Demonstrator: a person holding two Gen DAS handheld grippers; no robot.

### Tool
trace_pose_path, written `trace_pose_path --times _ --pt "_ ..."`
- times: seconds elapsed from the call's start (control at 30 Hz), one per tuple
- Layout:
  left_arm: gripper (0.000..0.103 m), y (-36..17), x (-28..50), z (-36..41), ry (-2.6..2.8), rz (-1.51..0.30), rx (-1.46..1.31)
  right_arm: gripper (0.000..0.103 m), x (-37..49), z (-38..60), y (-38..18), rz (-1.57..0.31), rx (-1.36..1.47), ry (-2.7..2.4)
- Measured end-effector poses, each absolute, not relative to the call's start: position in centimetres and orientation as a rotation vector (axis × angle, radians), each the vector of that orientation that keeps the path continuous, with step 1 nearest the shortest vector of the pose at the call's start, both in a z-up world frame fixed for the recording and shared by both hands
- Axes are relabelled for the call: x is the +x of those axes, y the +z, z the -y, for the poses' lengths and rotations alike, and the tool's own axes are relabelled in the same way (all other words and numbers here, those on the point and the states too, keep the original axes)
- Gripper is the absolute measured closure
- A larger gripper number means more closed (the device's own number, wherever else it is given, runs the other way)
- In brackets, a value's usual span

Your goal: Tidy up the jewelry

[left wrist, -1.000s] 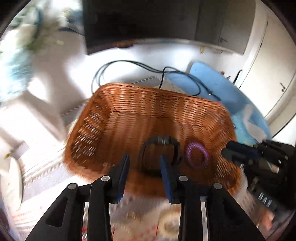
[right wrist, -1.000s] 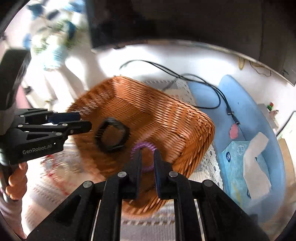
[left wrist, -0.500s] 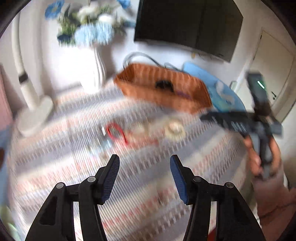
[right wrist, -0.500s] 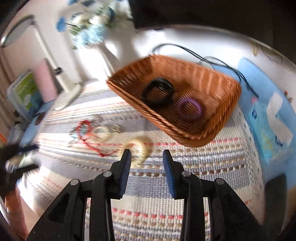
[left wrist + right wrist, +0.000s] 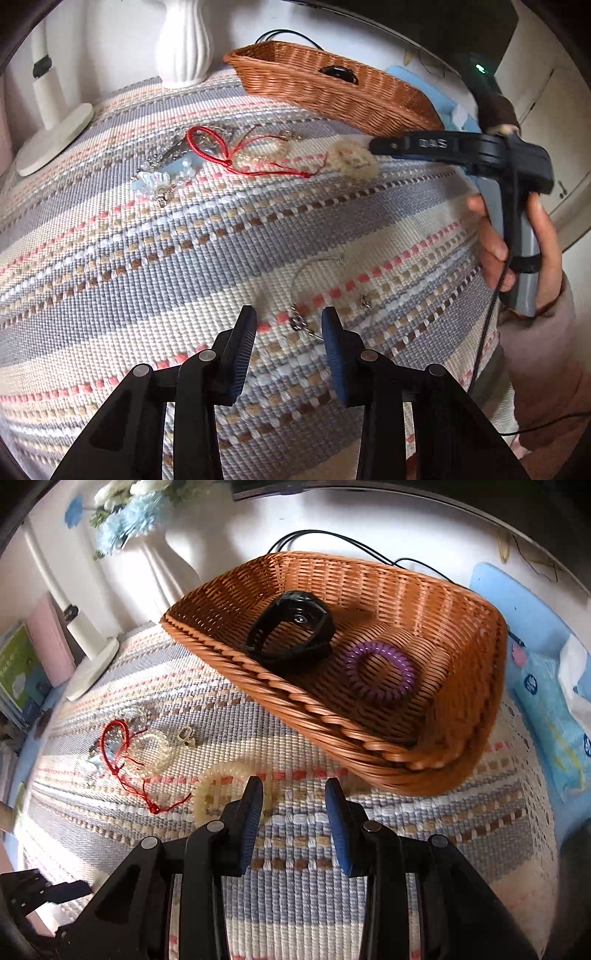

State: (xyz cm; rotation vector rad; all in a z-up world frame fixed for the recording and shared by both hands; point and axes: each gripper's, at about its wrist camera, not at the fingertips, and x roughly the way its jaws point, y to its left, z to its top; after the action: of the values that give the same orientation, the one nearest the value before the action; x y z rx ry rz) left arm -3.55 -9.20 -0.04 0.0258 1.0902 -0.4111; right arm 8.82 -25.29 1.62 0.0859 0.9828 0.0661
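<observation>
Both grippers empty, lined up over loose jewelry on the woven cloth.

The left gripper (image 5: 289,326) hangs with jaws apart astride a thin silver chain (image 5: 301,295), likely its next pick. The right gripper (image 5: 294,800), jaws also apart, sits just beside a cream coil bracelet (image 5: 221,784). The wicker basket (image 5: 461,746) already holds a black watch (image 5: 291,631) and purple coil band (image 5: 380,672); a red cord bracelet (image 5: 118,746) waits outside.

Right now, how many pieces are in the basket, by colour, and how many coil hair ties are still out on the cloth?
Black watch in the wicker basket: 1
Purple coil hair tie in the basket: 1
Cream coil hair tie on the striped cloth: 1
Total: 3
</observation>
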Motion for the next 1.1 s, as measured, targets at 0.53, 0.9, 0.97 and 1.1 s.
trace_pose_path --times 0.53,0.9,0.97,1.1 --pt "0.092 1.0 -4.9 9.6 -0.268 -0.990 0.134 0.091 6.6 19.6 1.1 -0.941 -0.225 0.126" --pt "0.092 7.9 -2.4 7.0 -0.399 -0.854 -0.011 0.091 3.1 22.2 7.9 -0.857 -0.097 0.252" --pt "0.092 9.5 -1.6 7.4 -0.415 -0.822 -0.003 0.091 3.3 23.1 9.8 -0.814 -0.101 0.222" --pt "0.092 13.4 1.5 8.9 -0.489 -0.749 0.001 0.091 5.3 25.7 13.1 -0.732 -0.092 0.131"
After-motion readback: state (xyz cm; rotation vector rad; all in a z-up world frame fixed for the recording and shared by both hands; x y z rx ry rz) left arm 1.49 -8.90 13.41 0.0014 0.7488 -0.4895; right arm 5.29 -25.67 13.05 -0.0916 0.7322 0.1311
